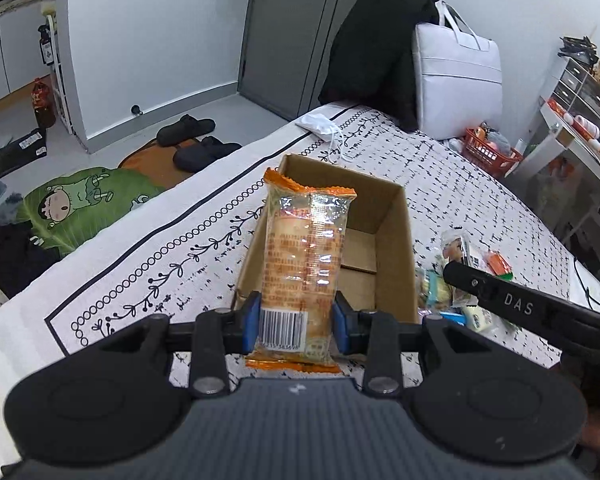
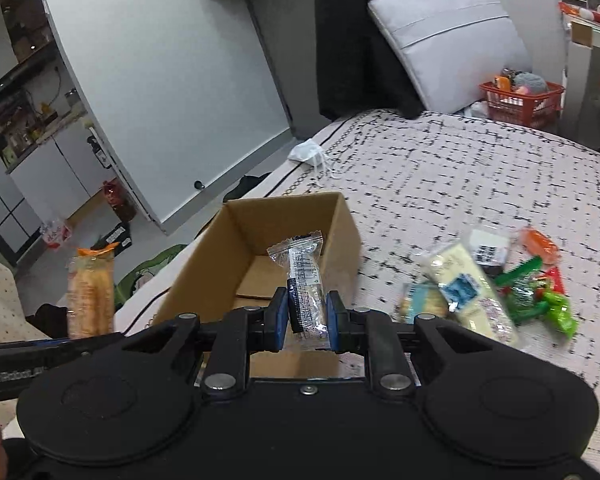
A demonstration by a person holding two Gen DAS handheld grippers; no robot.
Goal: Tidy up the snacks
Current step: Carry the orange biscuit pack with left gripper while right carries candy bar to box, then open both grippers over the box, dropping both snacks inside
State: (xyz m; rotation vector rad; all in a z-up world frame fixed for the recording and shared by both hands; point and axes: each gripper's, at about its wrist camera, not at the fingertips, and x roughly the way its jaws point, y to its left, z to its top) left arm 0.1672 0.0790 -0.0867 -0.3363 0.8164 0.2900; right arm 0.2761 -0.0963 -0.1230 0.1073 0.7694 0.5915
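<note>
I have a snack in each hand and the cardboard box (image 1: 392,240) on the bed (image 1: 204,232) looks bare inside, only its brown folded bottom flaps showing, so I judge the sorting has barely begun. My left hand-held gripper (image 1: 296,320) is pinching an orange-edged biscuit packet (image 1: 306,256) by its lower end, blue pads pressed on both sides just above the barcode; the packet stands upright just in front of the box's near wall, not yet inside. My right hand-held gripper (image 2: 307,318) is clamped nearly shut on a slim clear-wrapped snack bar (image 2: 305,280), which rises above the box's near edge and hangs over the opening. What is left, as far as I can see, is to drop these two in and then fetch the loose pile of snacks (image 2: 488,284) lying on the bedspread to the right of the box: a pale yellow pouch, green-wrapped sweets, an orange piece, some small packets I cannot make out through the blur. The biscuit wrapper is glossy crinkled film with serrated orange seals and printed text, the stacked round biscuits showing through. The bar's film is clear with a crimped top and a dark printed label. The box is plain matte corrugated card, rectangular, open at the top. The bedspread is white woven cloth flecked with black dashes and bordered by a vine pattern.
</note>
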